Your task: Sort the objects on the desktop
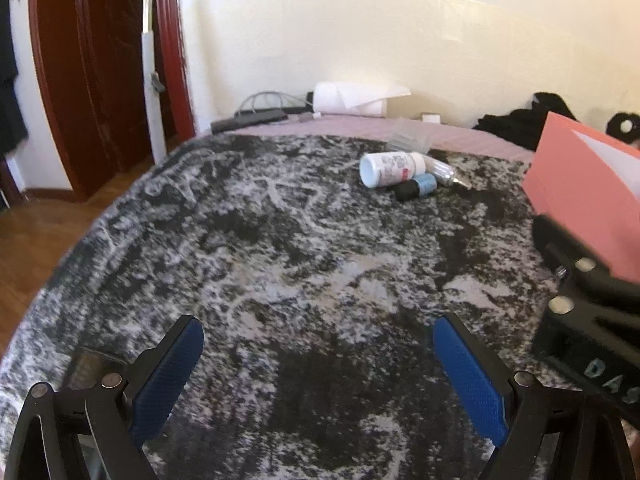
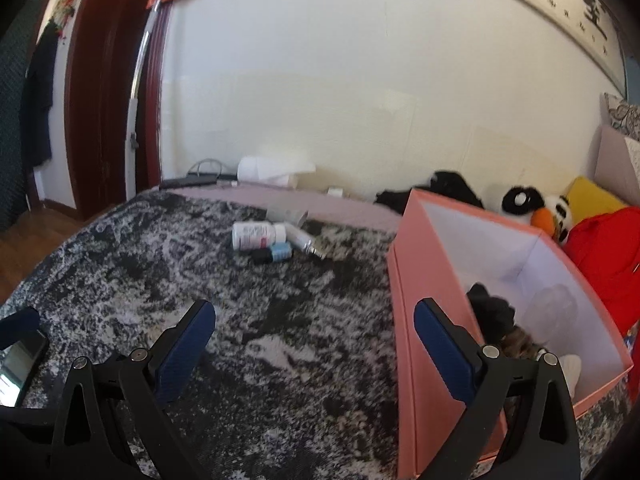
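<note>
A white pill bottle [image 1: 390, 169] lies on its side on the grey patterned cloth [image 1: 280, 248], with a small blue bottle with a black cap [image 1: 416, 186] and a clear tube [image 1: 446, 172] beside it. The same cluster shows in the right wrist view: white bottle [image 2: 258, 235], blue bottle [image 2: 274, 253], tube [image 2: 306, 242]. A pink box [image 2: 420, 280] stands open at the right with dark and pale items inside. My left gripper [image 1: 318, 334] is open and empty, well short of the bottles. My right gripper [image 2: 314, 318] is open and empty, next to the box's left wall.
A phone [image 2: 20, 364] lies at the left table edge. A paper roll [image 1: 352, 98], cables and a black strip [image 1: 250, 120] sit at the back. A clear plastic case [image 1: 408, 138] lies behind the bottles. Plush toys [image 2: 536, 208] and red fabric [image 2: 604, 256] lie right of the box.
</note>
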The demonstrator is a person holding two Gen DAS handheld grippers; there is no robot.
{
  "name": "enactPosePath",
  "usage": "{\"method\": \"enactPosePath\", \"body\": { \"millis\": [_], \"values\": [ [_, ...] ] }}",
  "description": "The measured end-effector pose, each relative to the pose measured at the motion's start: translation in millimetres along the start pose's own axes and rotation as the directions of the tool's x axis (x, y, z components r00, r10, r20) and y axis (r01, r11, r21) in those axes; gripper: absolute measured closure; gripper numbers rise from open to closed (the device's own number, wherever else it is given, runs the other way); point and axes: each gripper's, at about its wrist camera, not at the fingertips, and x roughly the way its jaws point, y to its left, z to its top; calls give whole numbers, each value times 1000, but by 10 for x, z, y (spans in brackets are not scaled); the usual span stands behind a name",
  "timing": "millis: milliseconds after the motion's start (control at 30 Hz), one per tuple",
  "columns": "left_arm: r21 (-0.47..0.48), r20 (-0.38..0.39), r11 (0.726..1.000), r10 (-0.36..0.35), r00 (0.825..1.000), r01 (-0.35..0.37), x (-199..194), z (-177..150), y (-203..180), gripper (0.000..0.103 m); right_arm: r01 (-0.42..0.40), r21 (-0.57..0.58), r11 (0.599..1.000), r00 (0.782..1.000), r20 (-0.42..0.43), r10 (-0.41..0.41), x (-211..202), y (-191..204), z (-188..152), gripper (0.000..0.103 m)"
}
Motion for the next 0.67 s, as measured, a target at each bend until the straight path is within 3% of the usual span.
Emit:
{"method": "enactPosePath", "body": {
  "millis": [367, 467, 667],
  "values": [
    [36, 45, 996, 79, 996, -80, -46, -13, -31, 6, 5, -8, 1000, 1000, -9, -5, 41, 42, -39, 1],
    [46, 57, 994, 98, 994, -101, -54, -16, -38, 1, 8, -14, 1000, 1000, -11, -8, 48, 62, -43, 1],
    [52, 61, 992, 114, 992, -117, -48, -21, -37, 1, 14, -18, 1000, 1000, -16, -14, 66, 74, -47, 1]
  ]
}}
